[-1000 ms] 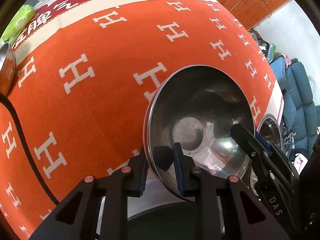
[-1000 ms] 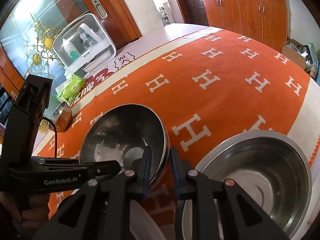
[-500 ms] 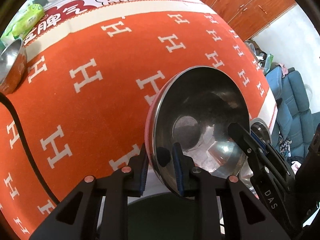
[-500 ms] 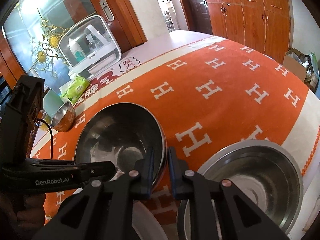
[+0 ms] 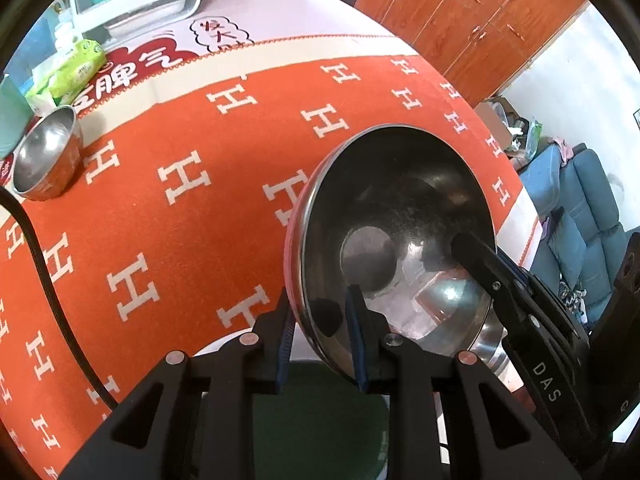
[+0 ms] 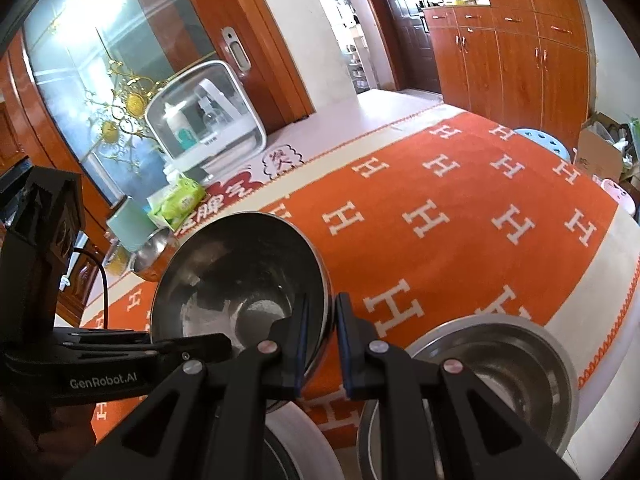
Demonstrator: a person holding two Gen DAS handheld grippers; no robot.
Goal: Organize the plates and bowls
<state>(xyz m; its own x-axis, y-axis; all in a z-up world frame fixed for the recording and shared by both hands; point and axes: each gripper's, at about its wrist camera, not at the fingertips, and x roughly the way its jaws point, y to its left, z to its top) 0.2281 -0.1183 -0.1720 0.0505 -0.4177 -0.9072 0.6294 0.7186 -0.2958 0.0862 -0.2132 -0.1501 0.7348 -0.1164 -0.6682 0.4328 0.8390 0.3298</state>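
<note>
A wide steel bowl [image 5: 400,216] hangs tilted above the orange tablecloth, held at two sides of its rim. My left gripper [image 5: 320,308] is shut on the near rim, one pad inside and one outside. My right gripper [image 6: 323,308] is shut on the opposite rim of the same bowl [image 6: 240,280]. A larger steel bowl [image 6: 500,364] stands on the table at the lower right of the right wrist view. A white-rimmed plate [image 6: 308,432] with a dark green centre lies under both grippers. A small steel bowl [image 5: 44,156] sits far left.
The orange cloth [image 5: 180,128] with white H marks covers the table. A green tissue pack [image 6: 180,200], a teal cup [image 6: 128,224] and a white box with a clear front [image 6: 204,120] stand at the far end. A black cable [image 5: 44,280] crosses the left side.
Both grippers have risen with the wide bowl between them, and it now hangs higher over the cloth. More of the table's far end shows in both views.
</note>
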